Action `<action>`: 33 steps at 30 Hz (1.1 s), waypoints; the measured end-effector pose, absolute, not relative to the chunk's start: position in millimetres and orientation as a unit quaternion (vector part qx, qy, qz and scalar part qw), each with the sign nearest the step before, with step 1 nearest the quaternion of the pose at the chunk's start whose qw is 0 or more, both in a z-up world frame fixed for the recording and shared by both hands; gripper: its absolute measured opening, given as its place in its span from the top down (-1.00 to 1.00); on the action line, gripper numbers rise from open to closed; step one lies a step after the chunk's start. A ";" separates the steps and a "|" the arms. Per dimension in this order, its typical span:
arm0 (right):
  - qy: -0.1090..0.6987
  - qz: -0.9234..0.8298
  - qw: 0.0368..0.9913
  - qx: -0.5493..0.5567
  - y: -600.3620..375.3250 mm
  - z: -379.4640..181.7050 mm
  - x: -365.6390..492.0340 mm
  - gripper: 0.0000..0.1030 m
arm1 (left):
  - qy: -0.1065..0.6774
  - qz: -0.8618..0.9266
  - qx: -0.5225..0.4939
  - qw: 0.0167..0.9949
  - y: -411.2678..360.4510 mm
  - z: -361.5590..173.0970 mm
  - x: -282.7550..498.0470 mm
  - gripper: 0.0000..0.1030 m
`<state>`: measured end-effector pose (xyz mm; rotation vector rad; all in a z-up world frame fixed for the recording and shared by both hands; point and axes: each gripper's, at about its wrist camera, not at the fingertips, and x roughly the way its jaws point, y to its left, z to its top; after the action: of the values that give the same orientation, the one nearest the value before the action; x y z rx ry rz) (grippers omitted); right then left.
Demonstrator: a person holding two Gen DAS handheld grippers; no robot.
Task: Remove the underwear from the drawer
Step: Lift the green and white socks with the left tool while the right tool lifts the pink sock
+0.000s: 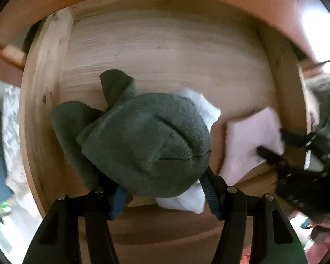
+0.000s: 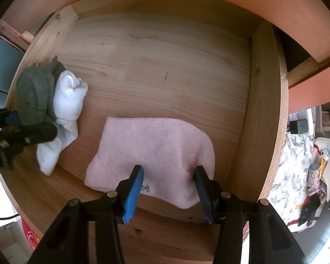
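Observation:
The wooden drawer (image 1: pixel 44 92) (image 2: pixel 266 92) is pulled out and seen from above. A folded pale pink piece of underwear (image 2: pixel 151 154) (image 1: pixel 248 138) lies flat at the drawer's front right. My right gripper (image 2: pixel 168 176) (image 1: pixel 271 142) points down onto its near edge, jaws apart, fingertips resting on the cloth. At the front left a grey-green knit bundle (image 1: pixel 143 140) (image 2: pixel 33 94) sits partly on a white sock (image 2: pixel 66 101) (image 1: pixel 200 105). My left gripper (image 1: pixel 162 194) (image 2: pixel 33 124) straddles the bundle with its blue pads (image 1: pixel 117 200) at either side, open.
The reddish-brown frame of the dresser (image 2: pixel 231 4) overhangs the back of the drawer. Bare drawer floor (image 2: pixel 165 55) stretches behind the clothes. A floral-covered surface (image 2: pixel 297 165) with small clutter and a charger (image 2: pixel 297 125) lies beyond the right wall.

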<state>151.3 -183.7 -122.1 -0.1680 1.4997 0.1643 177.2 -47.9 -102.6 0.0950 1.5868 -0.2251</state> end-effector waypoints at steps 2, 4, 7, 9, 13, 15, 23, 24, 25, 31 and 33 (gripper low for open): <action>0.681 0.076 0.724 -0.080 -183.0 -122.3 151.8 -0.02 | 0.712 -0.098 0.068 0.692 -54.1 -106.4 176.4 -0.22; 0.682 0.077 0.723 -0.084 -181.6 -122.7 152.4 -0.02 | 0.713 -0.093 0.080 0.690 -59.7 -109.8 177.0 -0.22; 0.684 0.076 0.721 -0.086 -179.2 -121.2 153.9 -0.02 | 0.713 -0.087 0.093 0.689 -67.8 -114.1 179.8 -0.22; 0.684 0.076 0.720 -0.089 -177.4 -123.6 153.7 -0.02 | 0.711 -0.085 0.103 0.691 -73.2 -116.2 180.2 -0.22; 0.680 0.077 0.723 -0.095 -173.7 -122.2 152.4 -0.02 | 0.705 -0.083 0.100 0.697 -77.4 -118.1 178.8 -0.20; 0.678 0.078 0.725 -0.094 -172.6 -120.7 151.7 0.06 | 0.701 -0.085 0.103 0.701 -73.5 -117.6 174.3 -0.10; 0.660 0.085 0.741 -0.094 -168.2 -115.0 146.5 0.60 | 0.679 -0.096 0.101 0.721 -55.2 -107.5 164.8 0.37; 0.658 0.085 0.742 -0.091 -169.4 -113.9 146.1 0.64 | 0.676 -0.097 0.095 0.724 -52.7 -107.9 163.2 0.41; 0.657 0.086 0.744 -0.087 -170.5 -113.1 145.5 0.66 | 0.673 -0.101 0.086 0.728 -48.8 -105.7 162.1 0.43; 0.646 0.091 0.754 -0.080 -170.7 -106.8 137.3 0.70 | 0.651 -0.120 0.036 0.749 -20.0 -90.3 151.8 0.48; 0.641 0.094 0.758 -0.076 -173.3 -101.8 135.5 0.71 | 0.640 -0.128 0.024 0.757 -13.5 -82.6 150.8 0.48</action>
<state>135.5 -173.3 -101.8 -0.1659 1.3964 0.2050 150.8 -13.5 -82.6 0.0531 1.3952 -0.2783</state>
